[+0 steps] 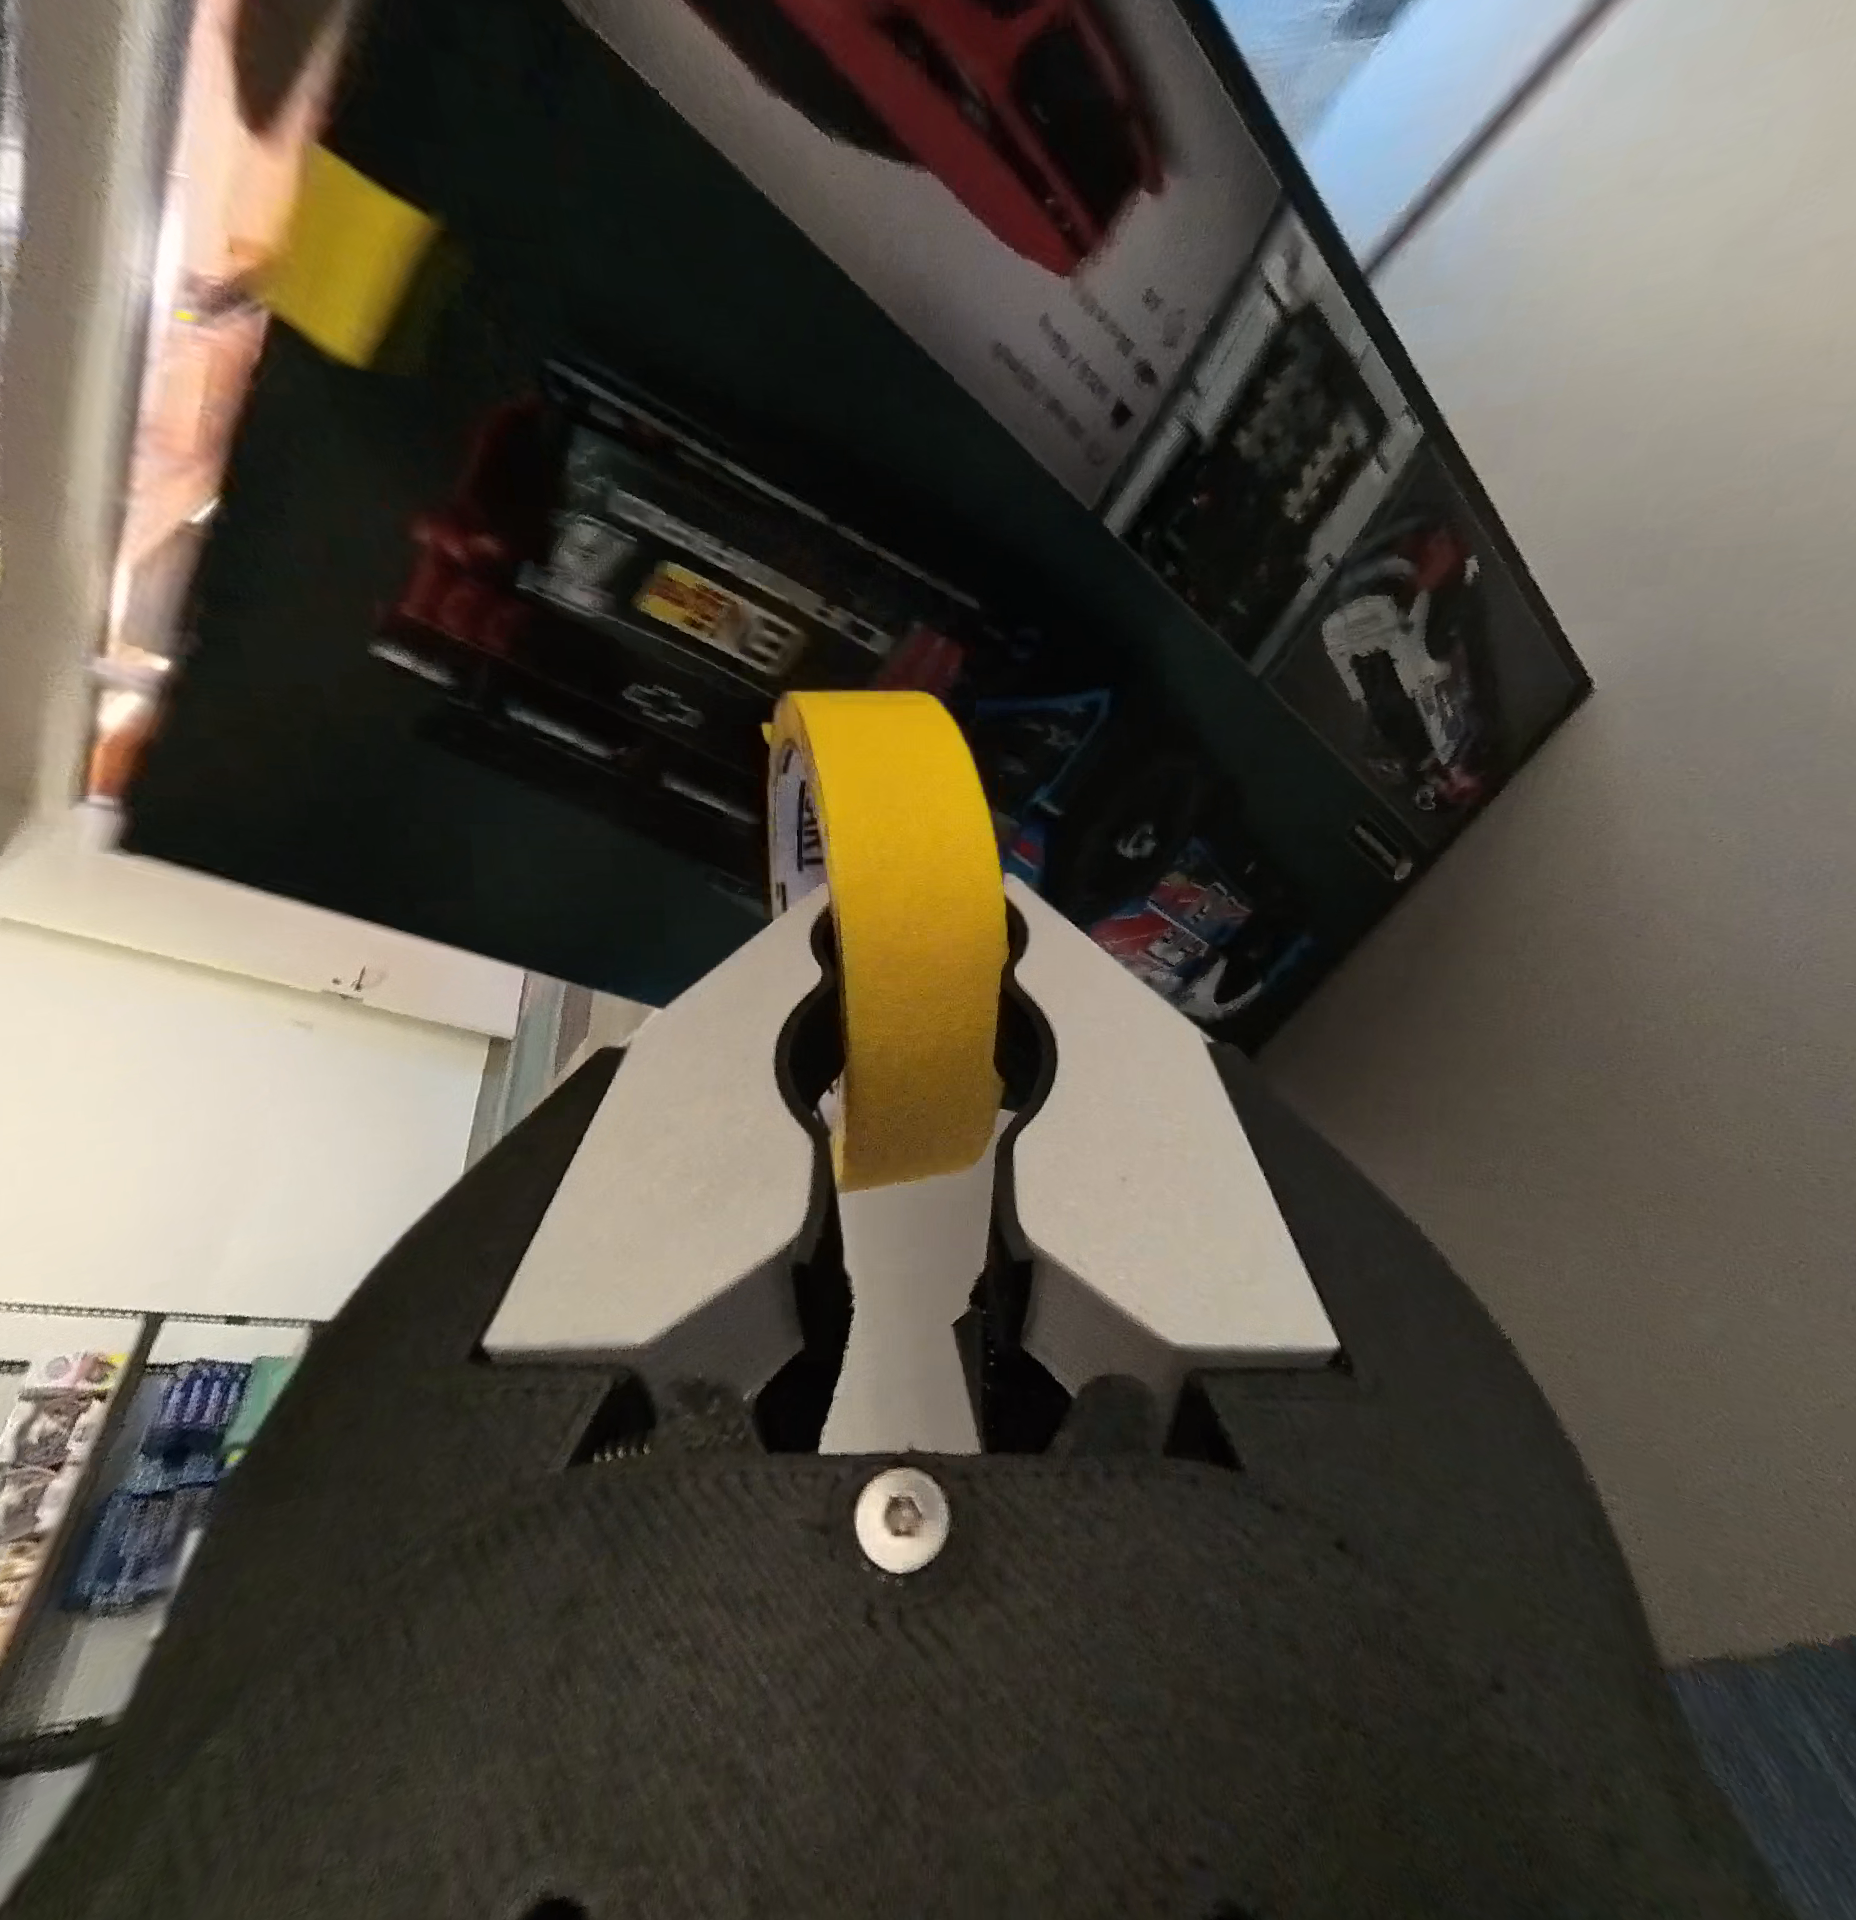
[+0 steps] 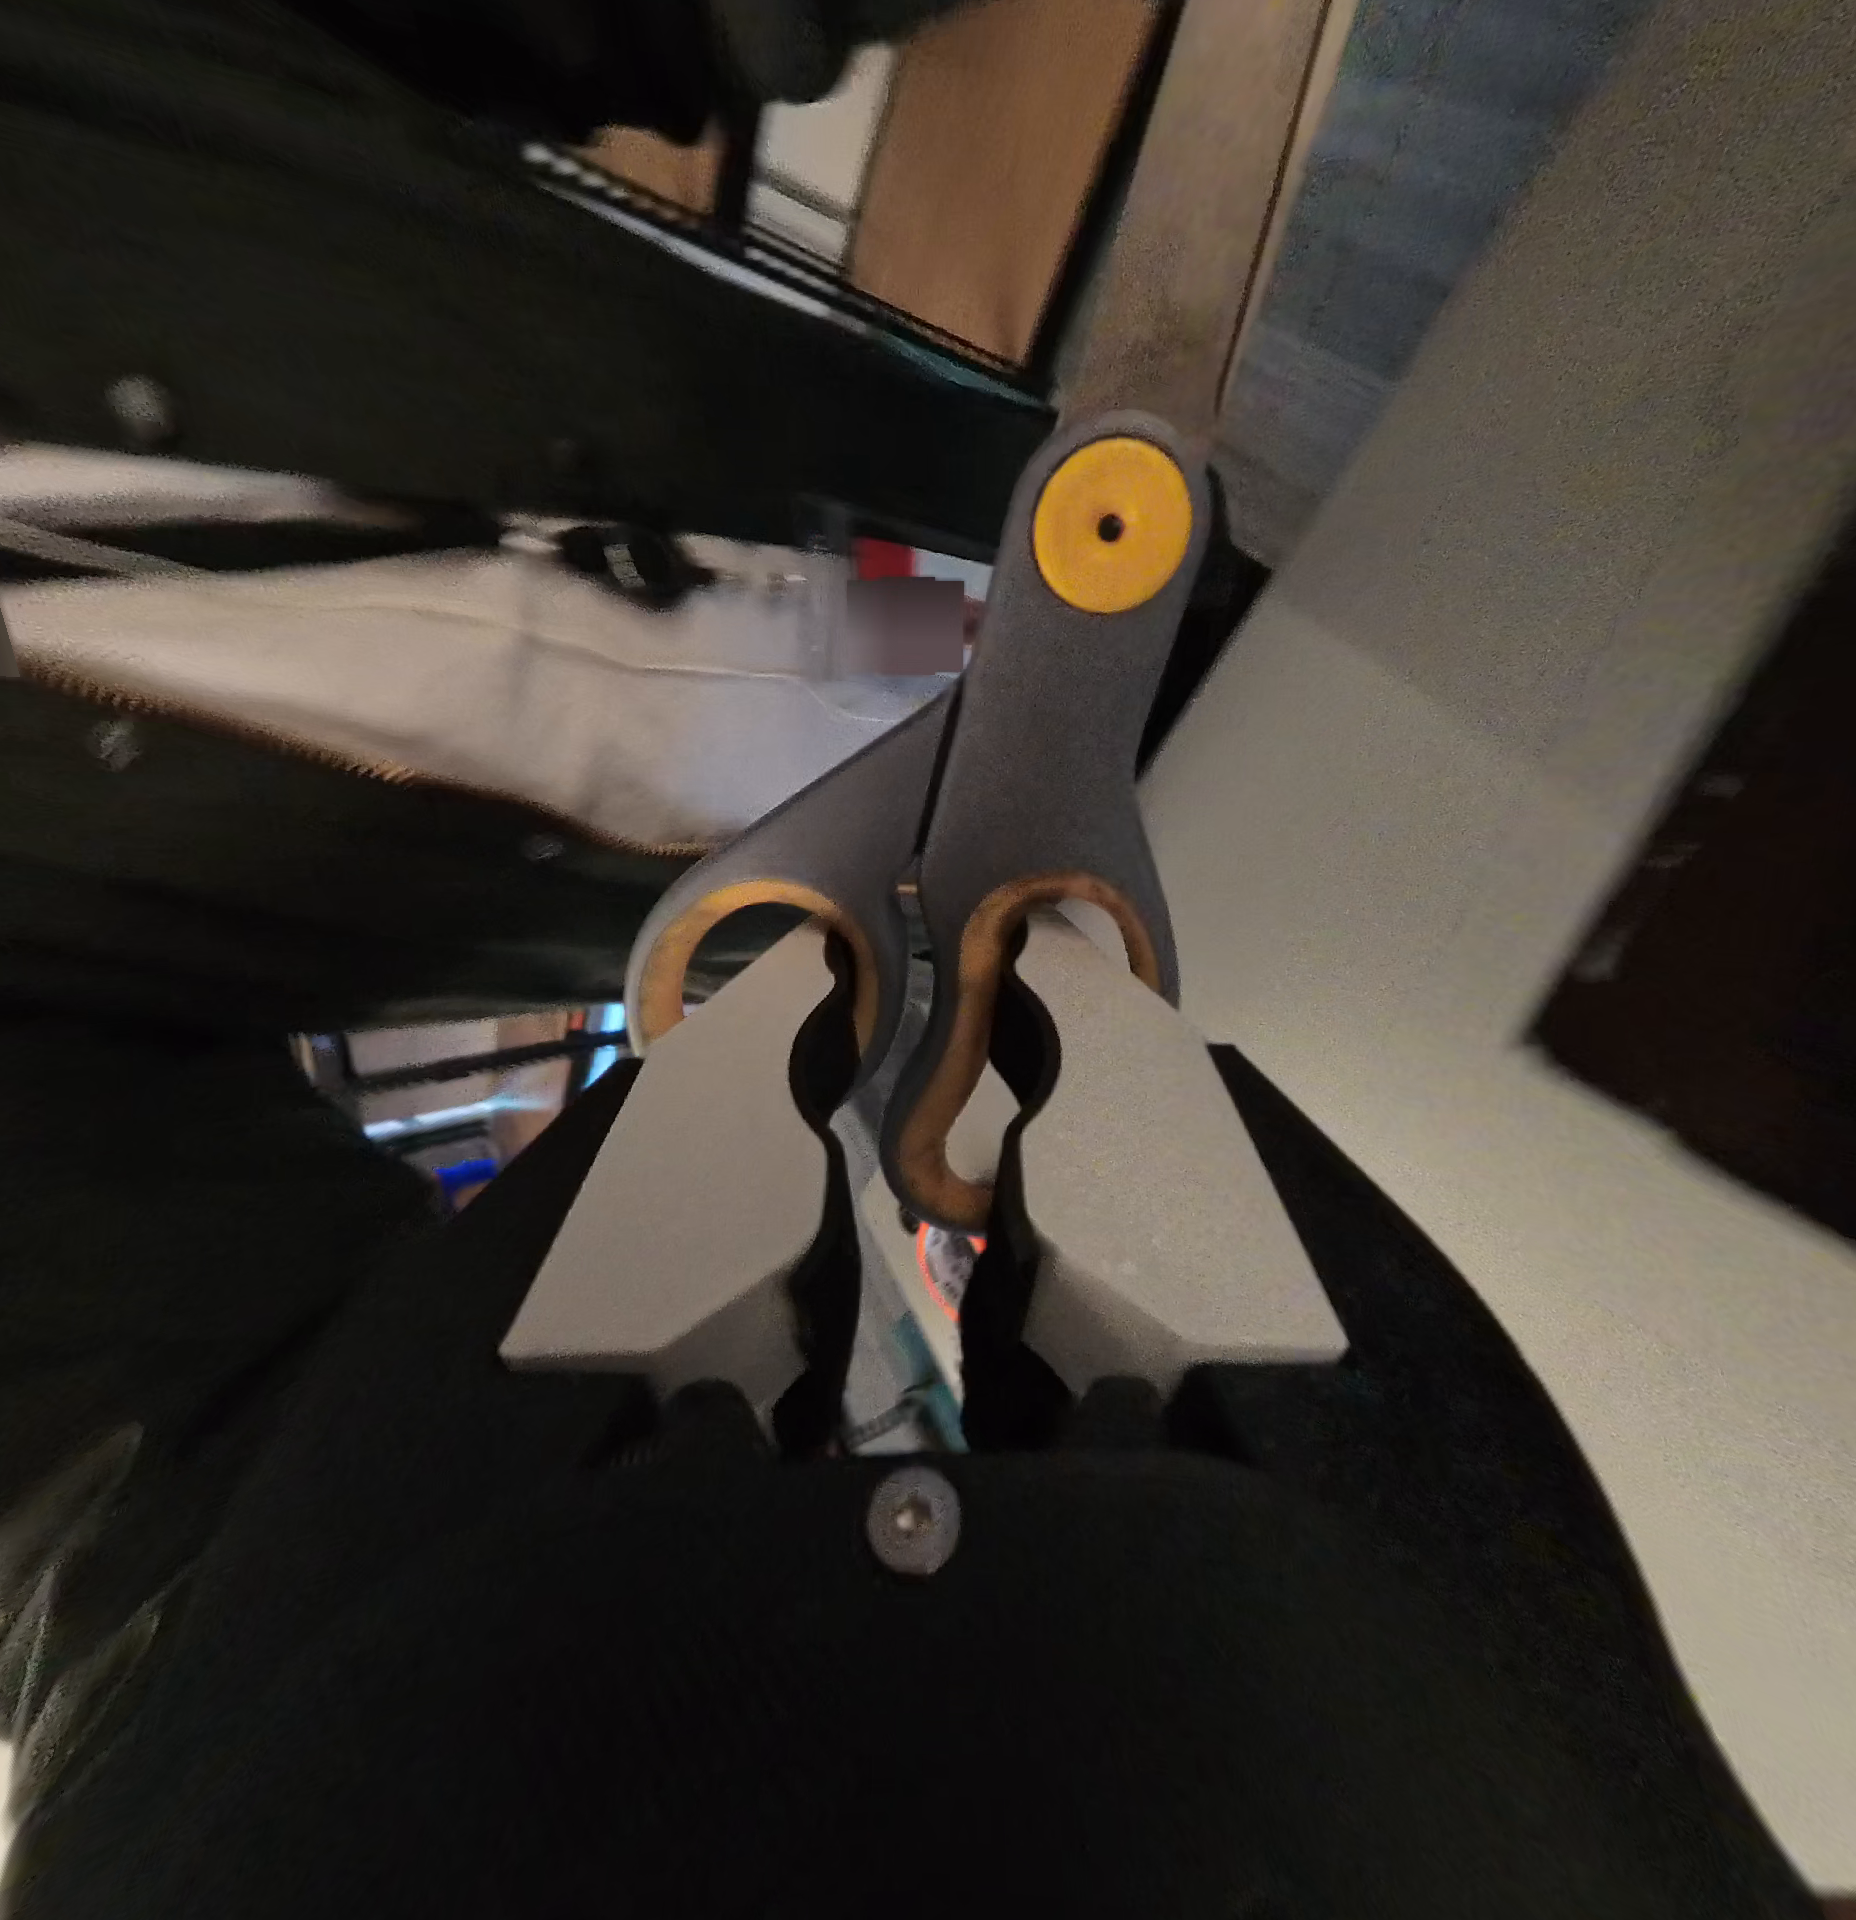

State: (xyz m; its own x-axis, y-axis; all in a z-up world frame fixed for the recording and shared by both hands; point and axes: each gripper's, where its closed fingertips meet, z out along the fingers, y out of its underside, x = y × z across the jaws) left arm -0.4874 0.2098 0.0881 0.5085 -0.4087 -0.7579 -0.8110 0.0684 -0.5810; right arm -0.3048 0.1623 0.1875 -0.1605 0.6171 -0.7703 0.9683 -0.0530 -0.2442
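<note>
**Tape roll in the left gripper, scissors in the right, beside a wall poster**

The left gripper (image 1: 911, 906) is clamped on a roll of yellow masking tape (image 1: 893, 821). The roll stands on edge between the two grey fingers, its rim pinched in their notches and its upper half sticking out past the tips. No loose end of tape shows coming off the roll.

Beyond the roll, a dark poster (image 1: 612, 499) printed with red cars lies flat against a pale wall (image 1: 1682, 935). A short strip of yellow tape (image 1: 347, 265) sits at the poster's far corner, well apart from the roll. That corner is blurred, so whether the strip is pressed down fully cannot be told. No other tape shows on the edges in view.

The right gripper (image 2: 924, 971) carries a pair of grey scissors (image 2: 1049, 727) with an orange pivot cap. Each finger tip passes into one of the orange-lined handle loops, and the inner sides of the loops are squeezed between the fingers. The handles lie close together, and the blades (image 2: 1184, 208) point up and away, seemingly closed. The scissors touch neither the tape nor the poster in this view. The right wrist view's background is too blurred to read.
</note>
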